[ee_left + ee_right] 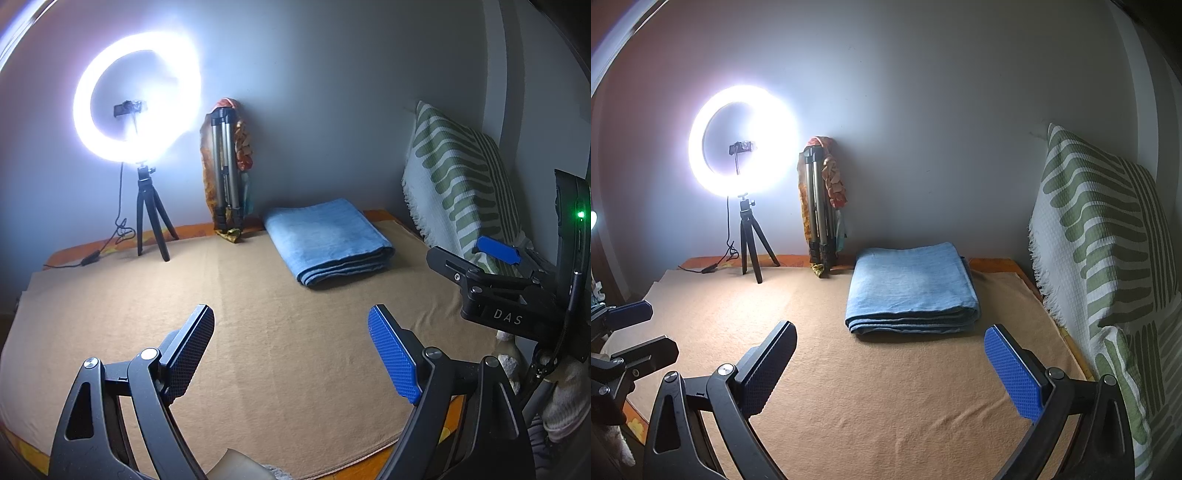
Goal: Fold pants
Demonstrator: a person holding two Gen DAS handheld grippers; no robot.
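Though folded, pants (911, 286) beyond hand-held gripper (899, 369).

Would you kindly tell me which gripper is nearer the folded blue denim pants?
Right, narrowly. The right gripper faces the folded blue denim pants directly; the left gripper sits leftward, slightly farther.

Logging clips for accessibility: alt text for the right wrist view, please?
Folded blue pants lie on a tan blanket, beyond the open, empty right gripper. A lit ring light stands at the wall.

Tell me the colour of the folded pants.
Light blue denim; the folded pants show best in the right wrist view.
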